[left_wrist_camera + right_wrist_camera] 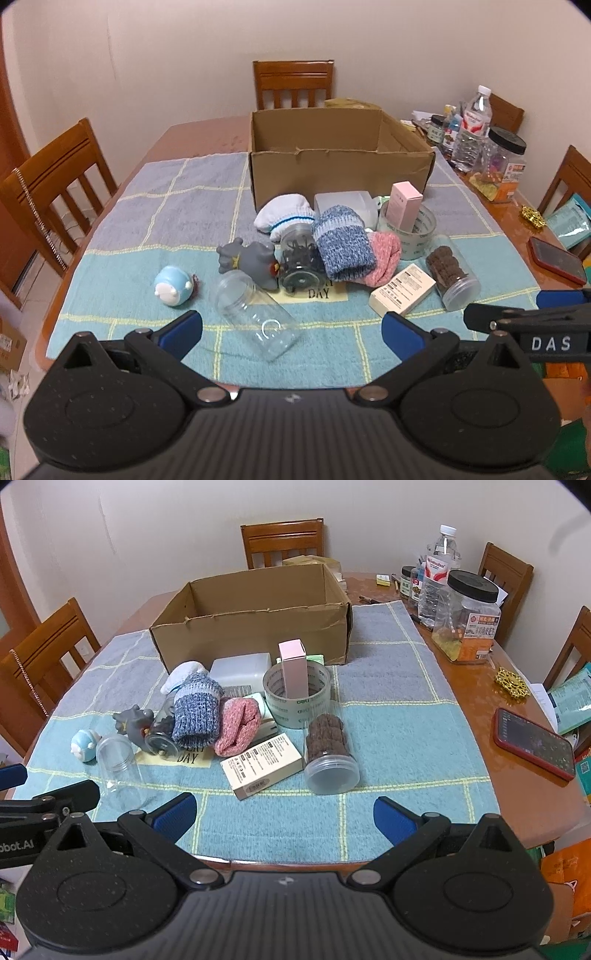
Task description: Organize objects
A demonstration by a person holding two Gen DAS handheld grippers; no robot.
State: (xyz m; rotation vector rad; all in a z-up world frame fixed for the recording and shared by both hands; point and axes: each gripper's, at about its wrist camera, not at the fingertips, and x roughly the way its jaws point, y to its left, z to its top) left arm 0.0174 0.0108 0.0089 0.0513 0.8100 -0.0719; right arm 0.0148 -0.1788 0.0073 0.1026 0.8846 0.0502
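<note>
Left wrist view: left claw (291, 328) spread wide and empty above the near bench (207, 129) edge, an empty clear jar (255, 317) lying between its fingers. Right wrist view: right claw (284, 814) likewise wide, empty. Socks, jars, small boxes and tape roll (297, 696) sit clustered just before the open cardboard box (255, 627).

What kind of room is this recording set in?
Most likely a home dining room: a wooden dining table under a checked cloth, matching wooden chairs around it, and household clutter like a water bottle at the side.
</note>
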